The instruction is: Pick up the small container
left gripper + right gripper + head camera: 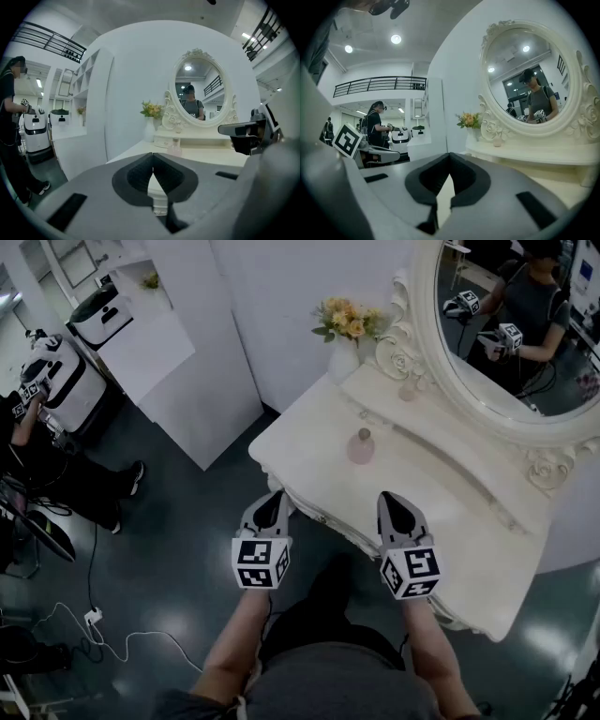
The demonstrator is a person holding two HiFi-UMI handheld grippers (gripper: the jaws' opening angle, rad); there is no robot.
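Note:
A small pink container [361, 446] with a round stopper stands on the white dressing table [441, 512], near its left front part. In the left gripper view the container [175, 148] shows just beyond the jaw tips, slightly to the right. My left gripper [277, 496] hovers at the table's front left edge, shut and empty [153, 158]. My right gripper [391, 499] hangs over the table's front edge, below and right of the container, also shut with nothing in it [449, 158]. The right gripper view does not show the container.
An oval mirror [506, 343] in an ornate frame stands at the table's back. A white vase of yellow flowers [347, 334] sits at the back left, and another small pink item [410, 390] on the raised shelf. A person [56, 474], carts and floor cables are at left.

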